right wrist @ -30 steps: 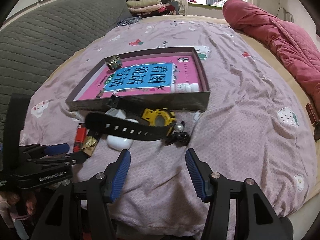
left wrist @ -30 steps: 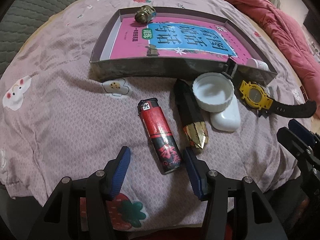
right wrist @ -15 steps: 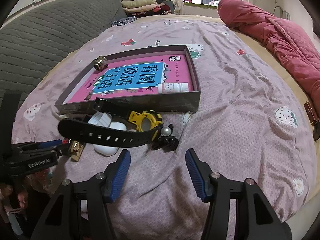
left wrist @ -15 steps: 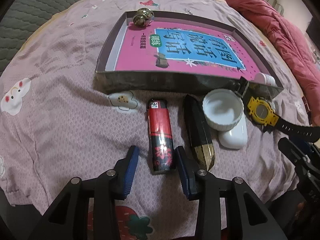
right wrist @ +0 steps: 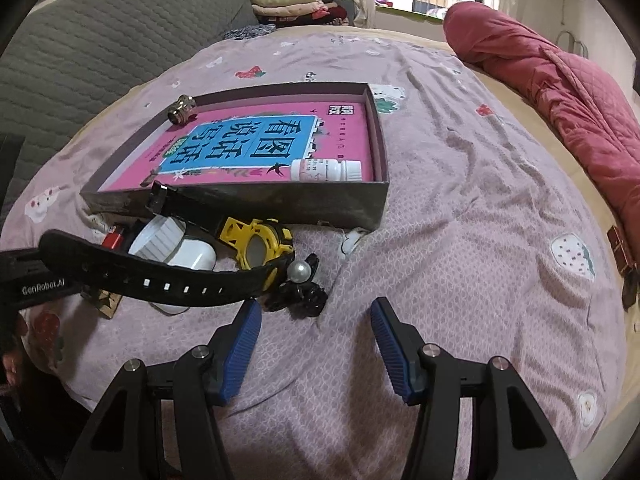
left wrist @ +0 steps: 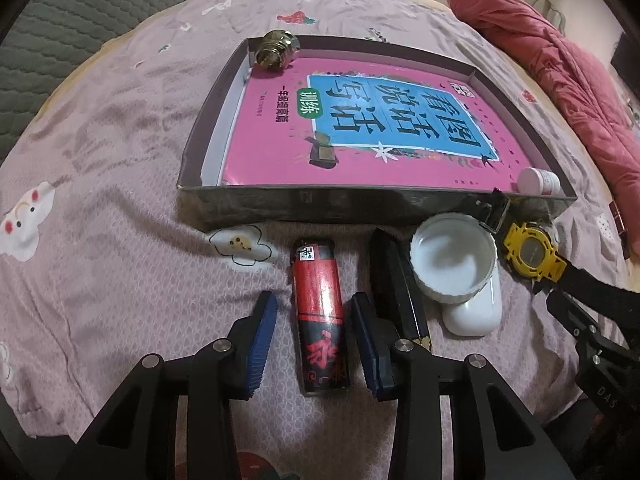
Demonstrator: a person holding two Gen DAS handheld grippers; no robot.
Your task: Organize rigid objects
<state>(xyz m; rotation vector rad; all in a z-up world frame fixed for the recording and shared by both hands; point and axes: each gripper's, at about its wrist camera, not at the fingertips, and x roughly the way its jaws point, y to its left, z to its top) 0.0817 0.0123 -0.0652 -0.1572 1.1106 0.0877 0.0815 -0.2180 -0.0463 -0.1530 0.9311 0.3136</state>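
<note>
A red and black lighter [left wrist: 320, 312] lies on the pink bedspread between the fingers of my left gripper [left wrist: 314, 328], which is open around it with a gap on each side. To its right lie a black and gold tube [left wrist: 394, 280], a white cap [left wrist: 454, 264], a white case [left wrist: 476, 312] and a yellow watch [left wrist: 530, 254]. My right gripper [right wrist: 316, 324] is open and empty, just right of a black pearl hair clip [right wrist: 298, 292] and the watch [right wrist: 256, 246].
A shallow dark box [left wrist: 320, 206] holding a pink book [left wrist: 360, 120], a brass knob [left wrist: 276, 52], a small clip [left wrist: 322, 152] and a pill bottle [right wrist: 326, 170] sits behind the objects. A red quilt [right wrist: 560, 92] lies at the far right.
My left gripper moved forward over the lighter and its fingers narrowed around it. My right gripper drifted slightly closer to the watch and hair clip.
</note>
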